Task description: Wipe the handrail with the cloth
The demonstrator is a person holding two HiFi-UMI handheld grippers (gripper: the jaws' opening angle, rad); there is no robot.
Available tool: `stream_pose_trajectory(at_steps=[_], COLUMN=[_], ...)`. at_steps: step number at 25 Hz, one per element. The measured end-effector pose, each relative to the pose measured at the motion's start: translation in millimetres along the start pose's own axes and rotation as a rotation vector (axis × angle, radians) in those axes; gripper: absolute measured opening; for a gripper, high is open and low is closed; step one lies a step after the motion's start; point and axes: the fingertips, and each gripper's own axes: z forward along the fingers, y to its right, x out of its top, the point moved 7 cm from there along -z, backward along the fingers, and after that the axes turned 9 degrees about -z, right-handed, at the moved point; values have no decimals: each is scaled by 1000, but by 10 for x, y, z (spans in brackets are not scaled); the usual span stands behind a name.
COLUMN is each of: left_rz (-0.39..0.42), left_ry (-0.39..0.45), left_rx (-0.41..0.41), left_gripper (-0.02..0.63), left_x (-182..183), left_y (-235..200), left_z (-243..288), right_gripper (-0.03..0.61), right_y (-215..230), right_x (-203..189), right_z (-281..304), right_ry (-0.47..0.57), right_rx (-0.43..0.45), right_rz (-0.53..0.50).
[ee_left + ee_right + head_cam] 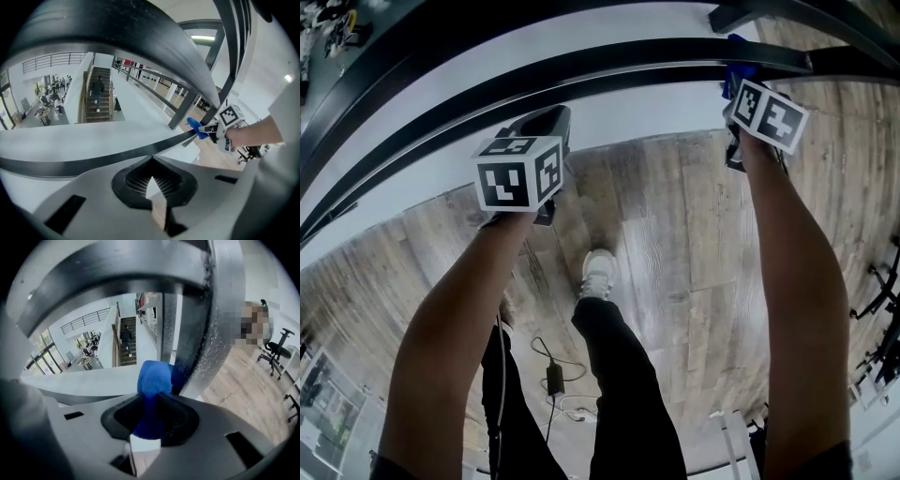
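While the right gripper [733, 73] pinches the blue cloth [736, 40] tight between its jaws, up against the black handrail [581, 67] at the upper right of the head view, the left gripper [546, 127] sits mid-frame just under the lower bar, jaws closed on nothing; the rail's long axis sweeps from lower left to upper right, so most of it lies leftward of the cloth; the right hand is plainly nearer, and I'd judge the wipe should run along that line.
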Motion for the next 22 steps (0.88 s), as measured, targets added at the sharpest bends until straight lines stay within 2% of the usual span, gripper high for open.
stream_pose_trajectory(at_steps=[3,6,10,13,16,18,20,22], left_rz=[18,57,-42,-97,-151,-201,-217,-217], left_ry=[19,5,5,-2,60,138,217,252], left_rx=[-3,-2,26,44,29,13,18,23], left_gripper=[3,3,3,3,2,3,3,2], left_x=[7,-137,-423,-705,-733,-623,-476,-450], left_y=[14,0,-107,-93,-99,-166,-268,-297], left_z=[-151,-406,-1034,-1811,-2675,-3243,-3756,-4353], right_gripper=[106,106,106,106,106,106,106,106], right_y=[-309,-752,-1409,-1863,-2233,-2445,-2648,-2867], right_x=[68,-56,-338,-526,-535,-440,-265,-215], right_z=[-293,-676,-1408,-2208,-2994,-3441,-3839,-4412], right_ry=[121,201,243,254,289,321,360,355], right_rx=[84,193,277,323,351,337,315,302], right_rz=[-23,-14,-33,-91,-166,-123,-12,114])
